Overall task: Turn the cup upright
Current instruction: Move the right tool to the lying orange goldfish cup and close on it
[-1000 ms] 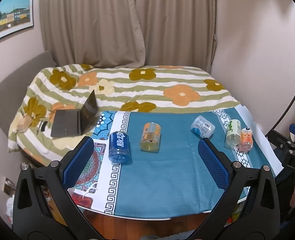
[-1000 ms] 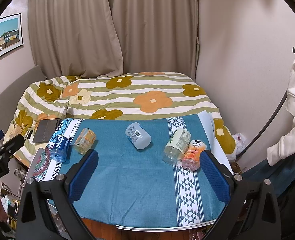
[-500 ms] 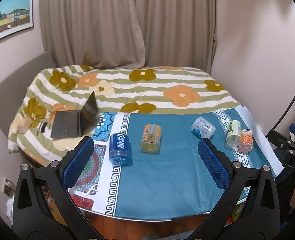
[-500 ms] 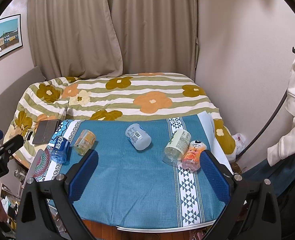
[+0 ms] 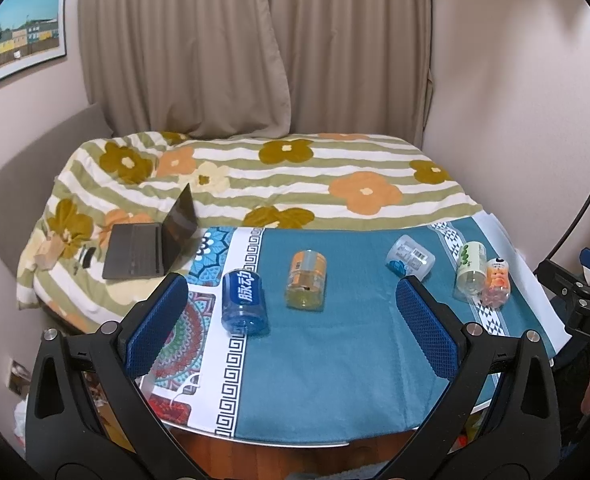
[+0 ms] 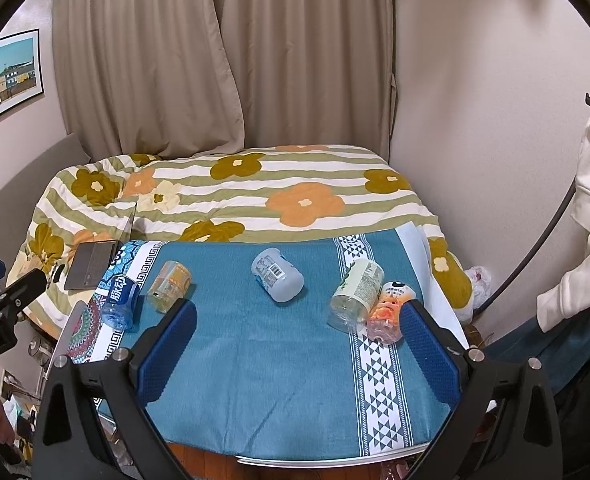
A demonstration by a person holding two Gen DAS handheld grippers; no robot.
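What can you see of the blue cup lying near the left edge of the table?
The blue cup looks like clear blue-tinted plastic with a blue label bearing white characters. It lies on its side, not upright, on the white key-pattern border of the tablecloth, one end pointing toward the camera. Nothing touches it but the cloth; the orange cup lies apart to its right. In the right wrist view it sits at far left.

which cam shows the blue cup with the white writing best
The left wrist view. There the blue cup lies on its side near the middle, large, its white lettering readable. In the right wrist view it sits small at the table's far left edge, with the label foreshortened.
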